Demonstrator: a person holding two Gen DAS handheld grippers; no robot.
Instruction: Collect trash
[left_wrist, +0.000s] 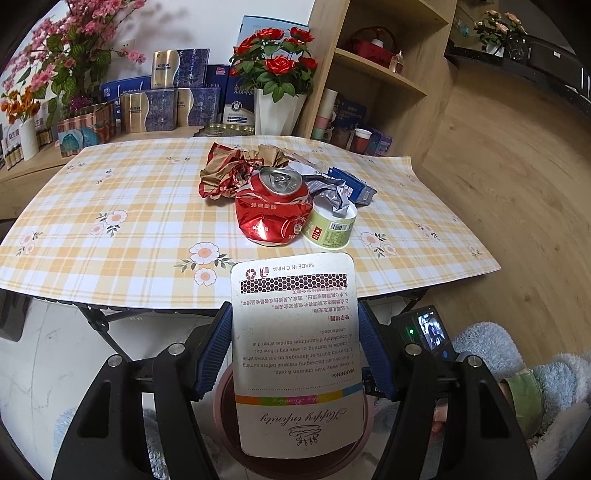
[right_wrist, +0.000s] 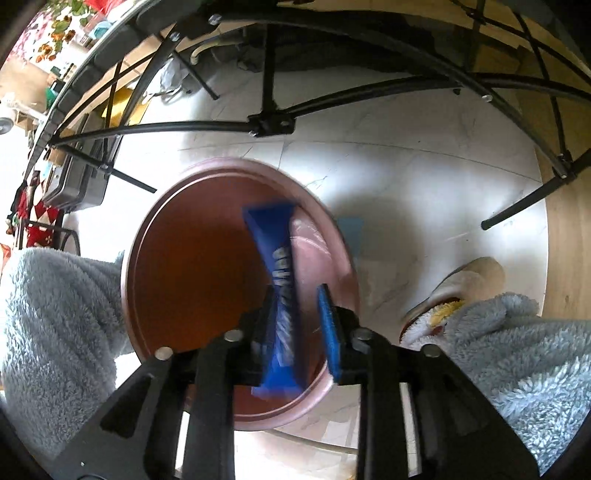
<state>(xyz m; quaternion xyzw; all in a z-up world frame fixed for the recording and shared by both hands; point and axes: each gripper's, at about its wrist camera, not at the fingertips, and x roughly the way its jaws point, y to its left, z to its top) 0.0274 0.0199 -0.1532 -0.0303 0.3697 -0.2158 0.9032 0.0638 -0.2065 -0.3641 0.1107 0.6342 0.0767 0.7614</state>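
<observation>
My left gripper (left_wrist: 295, 310) is shut on a white printed card (left_wrist: 295, 350), held upright by its two side edges in front of the table. Below it shows the rim of a pink round bin (left_wrist: 221, 410). On the checked tablecloth (left_wrist: 110, 240) lie a crushed red can (left_wrist: 271, 206), a green-labelled paper cup (left_wrist: 330, 227), a crumpled red-gold wrapper (left_wrist: 221, 173), silvery foil (left_wrist: 328, 192) and a blue packet (left_wrist: 351, 182). My right gripper (right_wrist: 297, 295) points down over the pink bin (right_wrist: 229, 164). A blue wrapper (right_wrist: 280, 280) hangs between its fingers against the left pad; the right pad stands apart from it.
Black folding table legs (right_wrist: 269, 122) cross above the bin on the white tiled floor. A slippered foot (right_wrist: 454, 291) and fluffy grey sleeves (right_wrist: 55, 317) flank the bin. Behind the table stand boxes (left_wrist: 147, 110), a vase of red roses (left_wrist: 277, 66) and a wooden shelf (left_wrist: 376, 74).
</observation>
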